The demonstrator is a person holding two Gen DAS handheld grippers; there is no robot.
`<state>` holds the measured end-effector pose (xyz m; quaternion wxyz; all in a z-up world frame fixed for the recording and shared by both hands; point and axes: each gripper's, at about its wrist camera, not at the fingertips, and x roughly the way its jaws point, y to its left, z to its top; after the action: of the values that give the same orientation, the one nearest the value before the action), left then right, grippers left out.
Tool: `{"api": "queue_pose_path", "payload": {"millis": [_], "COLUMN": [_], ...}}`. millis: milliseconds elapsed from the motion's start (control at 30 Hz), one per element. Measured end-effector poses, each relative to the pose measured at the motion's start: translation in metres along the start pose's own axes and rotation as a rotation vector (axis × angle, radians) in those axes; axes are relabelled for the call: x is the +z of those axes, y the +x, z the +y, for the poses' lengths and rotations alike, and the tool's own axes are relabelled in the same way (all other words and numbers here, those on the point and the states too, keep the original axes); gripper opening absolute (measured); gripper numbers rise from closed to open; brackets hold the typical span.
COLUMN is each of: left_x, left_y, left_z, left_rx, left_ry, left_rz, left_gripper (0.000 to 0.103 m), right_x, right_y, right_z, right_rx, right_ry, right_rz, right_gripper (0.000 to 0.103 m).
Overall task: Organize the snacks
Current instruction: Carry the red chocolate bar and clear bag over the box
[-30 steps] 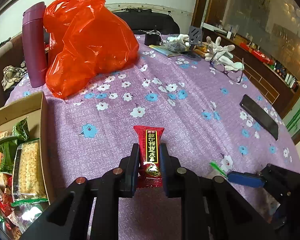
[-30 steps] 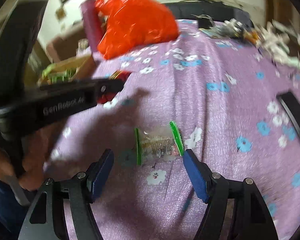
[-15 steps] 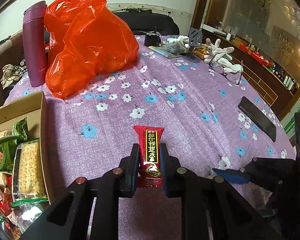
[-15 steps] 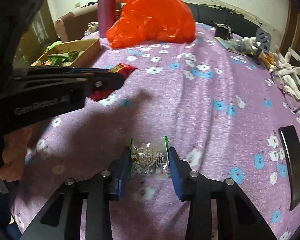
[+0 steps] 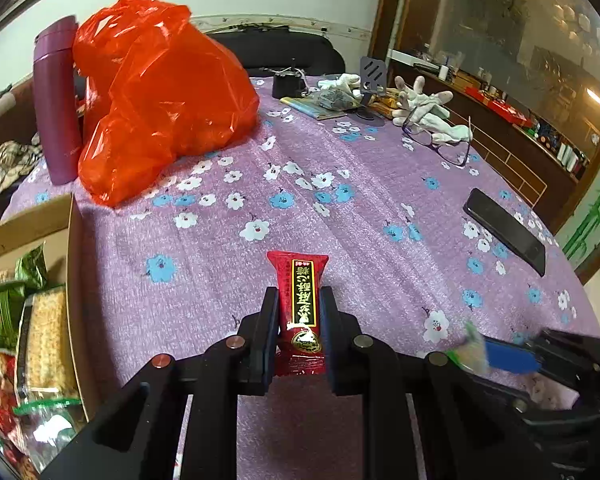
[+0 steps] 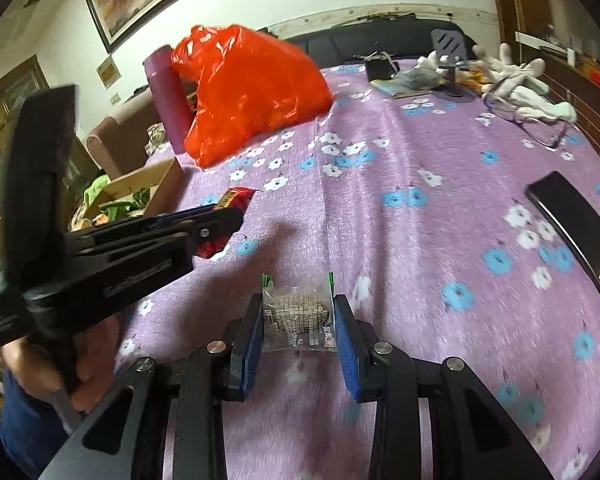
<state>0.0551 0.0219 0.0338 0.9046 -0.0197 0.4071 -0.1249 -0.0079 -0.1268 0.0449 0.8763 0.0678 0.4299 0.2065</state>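
Two hand-held grippers, each clamped on a wrapped snack above the purple flowered bench.

The left hand-held gripper has its jaws drawn tight on a red candy bar wrapper, held upright with its top standing clear of the fingers. The right hand-held gripper is closed to a narrow gap, blue pads pressing both sides of a clear green-edged snack packet. To the left lies an open cardboard box already holding cracker packs and other snacks. Farther back sit a red plastic bag and a purple flask; a black phone lies to the right.
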Motion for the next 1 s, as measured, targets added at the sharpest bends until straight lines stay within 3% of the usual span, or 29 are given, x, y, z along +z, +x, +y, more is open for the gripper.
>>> {"api": "queue_pose_path", "payload": {"millis": [433, 700, 1000], "left_x": [-0.025, -0.048, -0.049], "left_y": [-0.079, -0.117, -0.141], "left_z": [-0.028, -0.029, -0.021], "left_rx": [-0.017, -0.026, -0.018], "left_ry": [-0.005, -0.035, -0.055], "left_rz": [-0.099, -0.14, -0.179], "left_gripper": [0.018, 0.018, 0.019], "right_x": [-0.016, -0.03, -0.026], "right_y": [-0.064, -0.069, -0.073], "right_z": [0.015, 0.026, 0.039], "right_rx": [0.023, 0.039, 0.072], "right_ry": [0.027, 0.029, 0.022], "right_rz": [-0.099, -0.085, -0.095], "right_gripper": [0.037, 0.037, 0.037]}}
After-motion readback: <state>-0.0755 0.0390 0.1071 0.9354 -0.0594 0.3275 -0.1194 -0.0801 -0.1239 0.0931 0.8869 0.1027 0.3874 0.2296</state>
